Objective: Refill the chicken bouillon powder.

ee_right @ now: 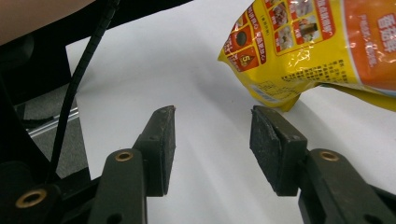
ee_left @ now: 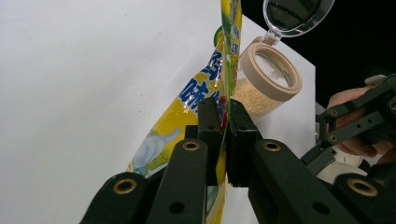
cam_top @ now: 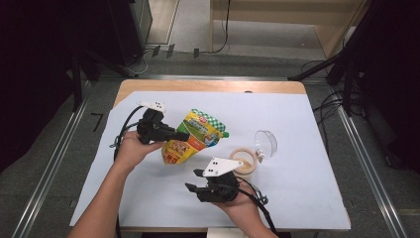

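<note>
A yellow food pouch [cam_top: 190, 139] with a green checked top is held tilted over the white table cover. My left gripper [cam_top: 179, 136] is shut on the pouch's edge, and the left gripper view has its pads clamped on the yellow pouch [ee_left: 205, 93]. To the right stands an open jar [cam_top: 243, 159] with a beige rim and pale granules inside; its clear hinged lid [cam_top: 266, 143] is flipped back. The same jar [ee_left: 266, 79] stands just behind the pouch. My right gripper [cam_top: 194, 180] hovers open near the table's front, with the pouch's lower corner [ee_right: 275, 88] beyond its jaws.
The white cover [cam_top: 297, 124] lies over a wooden table [cam_top: 208, 85]. Cables trail from both grippers toward the front edge. Grey floor and metal rails [cam_top: 49, 163] flank the table, with dark equipment at the back.
</note>
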`<state>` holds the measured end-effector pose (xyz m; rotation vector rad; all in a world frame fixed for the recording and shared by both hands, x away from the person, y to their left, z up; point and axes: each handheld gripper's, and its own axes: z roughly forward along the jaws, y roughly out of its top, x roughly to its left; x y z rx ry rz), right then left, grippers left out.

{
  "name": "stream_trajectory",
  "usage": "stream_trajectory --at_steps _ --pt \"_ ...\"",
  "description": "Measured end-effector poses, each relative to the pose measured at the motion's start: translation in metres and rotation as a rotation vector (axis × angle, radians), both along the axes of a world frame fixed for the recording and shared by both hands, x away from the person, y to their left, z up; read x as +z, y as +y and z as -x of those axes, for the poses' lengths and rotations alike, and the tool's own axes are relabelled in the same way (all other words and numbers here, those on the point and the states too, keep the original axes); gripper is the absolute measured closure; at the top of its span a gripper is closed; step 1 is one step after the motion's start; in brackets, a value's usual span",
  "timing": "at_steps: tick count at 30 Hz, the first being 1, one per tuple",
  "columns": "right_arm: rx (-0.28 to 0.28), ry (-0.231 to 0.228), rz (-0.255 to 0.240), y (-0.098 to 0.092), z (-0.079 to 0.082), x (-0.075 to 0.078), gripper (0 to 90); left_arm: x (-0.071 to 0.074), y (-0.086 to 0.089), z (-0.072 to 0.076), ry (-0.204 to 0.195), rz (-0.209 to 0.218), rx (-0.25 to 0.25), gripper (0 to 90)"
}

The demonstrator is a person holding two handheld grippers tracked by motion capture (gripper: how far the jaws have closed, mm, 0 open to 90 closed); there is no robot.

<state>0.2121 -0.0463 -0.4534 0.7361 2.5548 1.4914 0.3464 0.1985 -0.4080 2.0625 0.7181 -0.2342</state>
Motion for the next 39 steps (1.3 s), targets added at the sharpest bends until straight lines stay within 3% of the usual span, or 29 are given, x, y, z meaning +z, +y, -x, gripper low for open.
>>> stream_trajectory --at_steps 16,25,32,37,39 --pt "-0.006 -0.005 0.015 -0.01 -0.009 0.015 51.4 -0.002 0.033 0.016 0.007 0.005 0.047 86.7" --pt "-0.028 -0.011 0.026 -0.02 -0.014 0.022 51.3 -0.005 0.051 0.024 0.031 0.006 0.064 85.1" --pt "-0.028 -0.004 0.054 -0.027 -0.02 0.021 51.2 -0.009 0.065 0.033 0.03 0.002 0.077 81.2" --pt "-0.03 -0.001 0.062 -0.028 -0.021 0.021 51.2 -0.009 0.068 0.039 -0.001 -0.019 0.084 79.5" --pt "-0.028 -0.001 0.065 -0.028 -0.022 0.021 51.2 -0.008 0.07 0.039 0.01 0.002 0.091 77.5"
